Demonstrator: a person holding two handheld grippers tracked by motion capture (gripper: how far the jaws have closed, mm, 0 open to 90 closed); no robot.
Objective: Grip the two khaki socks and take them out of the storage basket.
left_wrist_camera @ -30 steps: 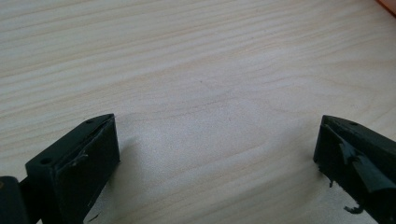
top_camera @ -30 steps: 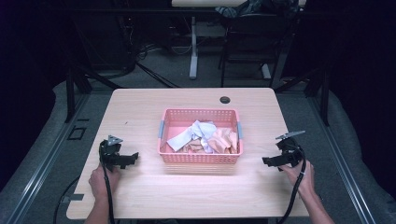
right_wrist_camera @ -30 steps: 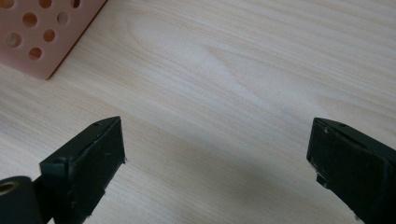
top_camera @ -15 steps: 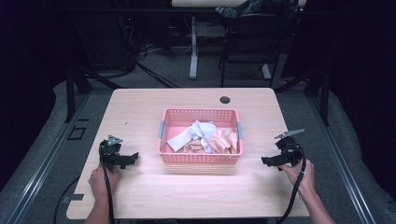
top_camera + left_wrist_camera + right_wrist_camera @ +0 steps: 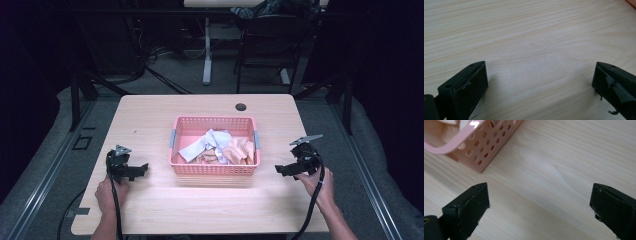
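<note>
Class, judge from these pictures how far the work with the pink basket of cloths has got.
Done: nothing visible; the cloths all lie in the pink basket. In hand: nothing; the left gripper and right gripper are open over bare table, either side of the basket. Left: seemingly all the cloth handling.

No writing, label, brand, number or sign can be read: none on the pink perforated plastic basket [image 5: 215, 169], the crumpled cloths inside it, or the pale wooden desk [image 5: 150, 115].
</note>
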